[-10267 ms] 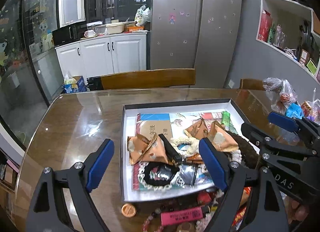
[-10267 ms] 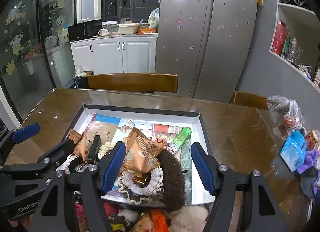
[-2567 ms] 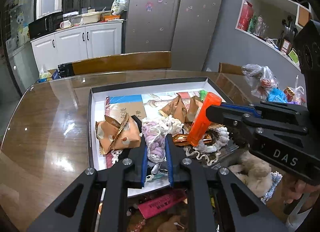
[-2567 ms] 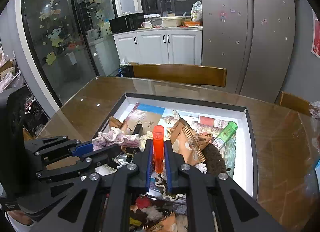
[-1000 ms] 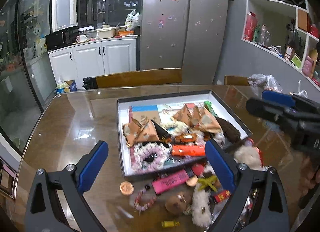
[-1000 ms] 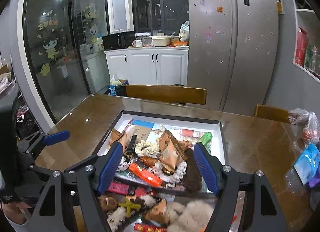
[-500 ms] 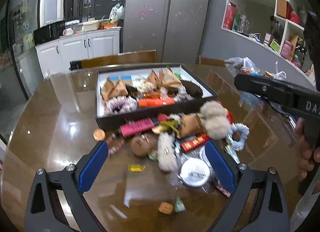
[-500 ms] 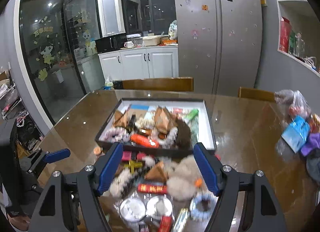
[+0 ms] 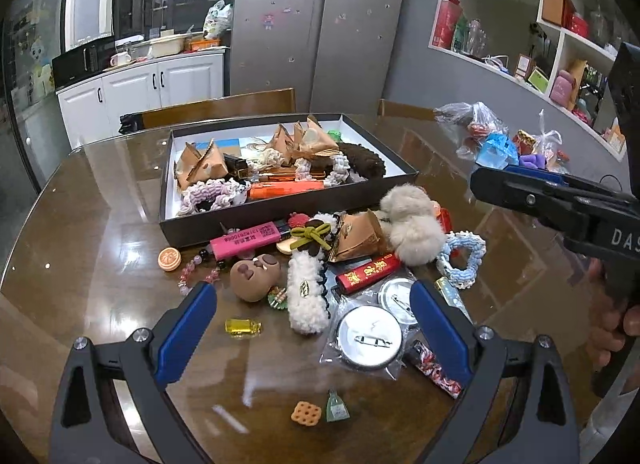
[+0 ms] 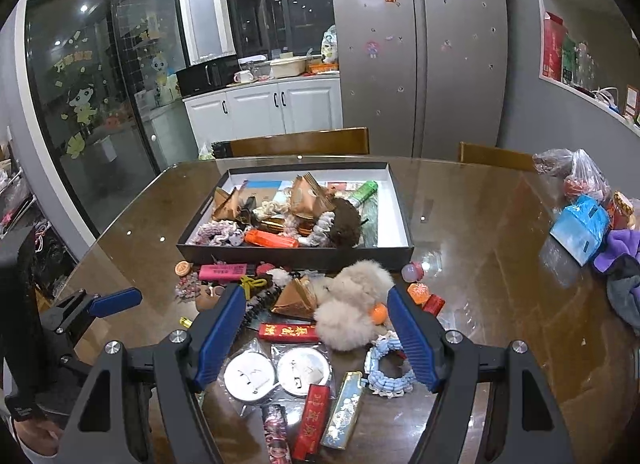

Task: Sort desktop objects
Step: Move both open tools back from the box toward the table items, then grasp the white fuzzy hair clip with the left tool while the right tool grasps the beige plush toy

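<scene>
A black box (image 9: 276, 219) (image 10: 296, 254) with a white inside stands mid-table, holding an orange lighter (image 9: 286, 189) (image 10: 272, 240), a pale purple scrunchie (image 9: 208, 193), brown snack packets (image 9: 200, 161) and other items. In front of it lies a pile: a pink lighter (image 9: 244, 240), a fluffy beige pompom (image 9: 412, 223) (image 10: 352, 304), a red lighter (image 9: 368, 274) (image 10: 286, 332), round badges (image 9: 370, 338) (image 10: 276, 376) and a light-blue scrunchie (image 9: 460, 260) (image 10: 386, 368). My left gripper (image 9: 312, 330) is open and empty above the pile's near side. My right gripper (image 10: 316, 338) is open and empty over the pile.
Plastic bags and a blue packet (image 10: 580, 223) lie at the table's right edge. Two wooden chair backs (image 10: 300, 143) stand behind the table. Small loose bits, a waffle charm (image 9: 306, 412) and a yellow vial (image 9: 242, 326), lie near the front edge.
Both grippers let go of the scrunchie and the orange lighter into the box, opened, and pulled back and up. The pile in front of the box has come into view.
</scene>
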### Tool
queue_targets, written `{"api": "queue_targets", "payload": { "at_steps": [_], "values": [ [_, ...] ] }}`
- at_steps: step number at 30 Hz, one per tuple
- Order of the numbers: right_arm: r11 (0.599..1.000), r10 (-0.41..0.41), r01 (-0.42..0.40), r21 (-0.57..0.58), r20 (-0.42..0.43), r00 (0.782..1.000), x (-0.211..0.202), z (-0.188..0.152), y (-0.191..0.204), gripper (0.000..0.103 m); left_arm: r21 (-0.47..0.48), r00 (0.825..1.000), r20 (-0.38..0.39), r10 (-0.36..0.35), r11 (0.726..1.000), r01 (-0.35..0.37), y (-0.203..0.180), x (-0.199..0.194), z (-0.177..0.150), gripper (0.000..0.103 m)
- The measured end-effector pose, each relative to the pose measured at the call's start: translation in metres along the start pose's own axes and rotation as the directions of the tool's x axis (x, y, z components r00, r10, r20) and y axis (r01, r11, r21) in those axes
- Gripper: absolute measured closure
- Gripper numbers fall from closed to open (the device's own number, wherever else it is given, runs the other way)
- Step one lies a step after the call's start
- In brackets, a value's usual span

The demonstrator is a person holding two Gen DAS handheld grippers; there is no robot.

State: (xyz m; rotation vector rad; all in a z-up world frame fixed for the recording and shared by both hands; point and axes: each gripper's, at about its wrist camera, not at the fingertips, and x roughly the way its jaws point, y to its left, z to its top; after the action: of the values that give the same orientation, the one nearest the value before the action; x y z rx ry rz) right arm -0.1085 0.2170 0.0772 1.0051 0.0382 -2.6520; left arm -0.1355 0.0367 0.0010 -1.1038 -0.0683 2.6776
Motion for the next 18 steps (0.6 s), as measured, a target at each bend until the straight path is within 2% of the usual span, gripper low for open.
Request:
{"api": "queue_targets", "payload": {
  "at_steps": [10, 18],
  "values": [
    [1.0, 0.001, -0.001, -0.007, -0.032, 0.999, 0.023, 0.0, -0.008, 0.028, 0.011, 0.999, -0.027, -0.019, 1.0, 0.019, -0.002, 0.031, 0.005, 0.005],
    [1.0, 0.011, -0.011, -0.004, -0.091, 0.996, 0.056, -0.006, -0.016, 0.028, 0.04, 0.997, -0.069, -0.039, 0.998, 0.042, -0.009, 0.065, 0.008, 0.006]
  ]
}}
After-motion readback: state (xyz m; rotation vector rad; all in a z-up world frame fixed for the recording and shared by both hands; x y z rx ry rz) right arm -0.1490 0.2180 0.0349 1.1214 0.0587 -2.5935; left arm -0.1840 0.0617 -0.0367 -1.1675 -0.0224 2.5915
